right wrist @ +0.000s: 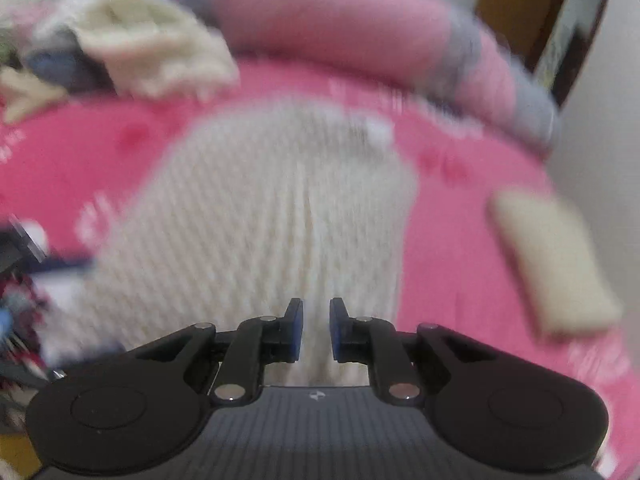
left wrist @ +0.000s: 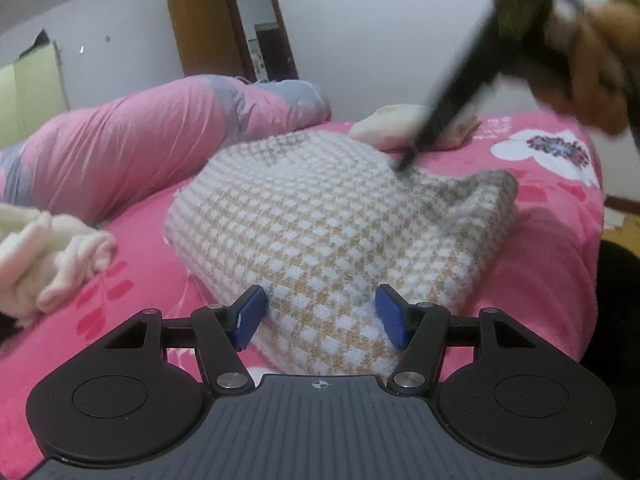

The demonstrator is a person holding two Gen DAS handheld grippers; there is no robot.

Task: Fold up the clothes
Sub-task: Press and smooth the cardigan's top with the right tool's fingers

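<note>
A checked knit sweater (left wrist: 320, 220) lies bunched on a pink floral bed (left wrist: 540, 260). The left hand-held gripper (left wrist: 320, 316) straddles its near edge, jaws apart, unclenched. The right hand-held gripper (right wrist: 316, 328) pinches a raised fold of the sweater.

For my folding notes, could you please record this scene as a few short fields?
surface: bed with pink floral blanket
garment: checked knit sweater, partly folded
left gripper: open, pads astride the sweater's near edge
right gripper: nearly closed on a fold of the sweater
nearby: cream clothes, folded beige cloth, pink duvet
</note>
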